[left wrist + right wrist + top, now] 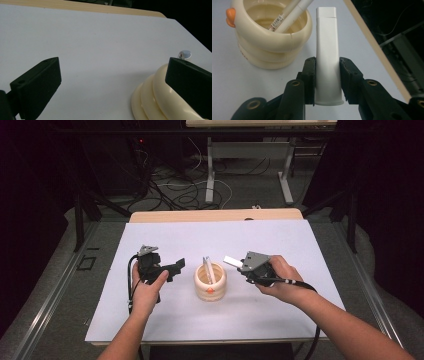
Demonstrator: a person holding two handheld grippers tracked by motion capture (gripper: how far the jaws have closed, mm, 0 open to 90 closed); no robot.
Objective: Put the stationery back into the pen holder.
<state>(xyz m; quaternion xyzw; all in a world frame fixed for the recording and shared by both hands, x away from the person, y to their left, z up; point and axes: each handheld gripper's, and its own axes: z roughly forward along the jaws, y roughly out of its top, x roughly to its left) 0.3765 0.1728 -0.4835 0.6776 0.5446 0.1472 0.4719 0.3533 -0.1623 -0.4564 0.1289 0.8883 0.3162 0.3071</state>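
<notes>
Clamping the white tube (326, 50), the right gripper (327, 82) risked knocking the pens (289, 15) leaning in the cream holder (257, 50); the left gripper (110, 82) gaped, probably empty.

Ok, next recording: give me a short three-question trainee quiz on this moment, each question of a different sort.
1. What is the right hand-held gripper holding?
2. True or false: the left hand-held gripper is clamped on the cream ribbed cup.
3. What lies inside the cup? A) scissors B) two white pens C) a spoon

Key:
1. A white tube, pressed between both jaws, its flat end pointing away, beside the cup.
2. False: its jaws stand wide apart, one next to the cup's wall, nothing between them.
3. B
</notes>
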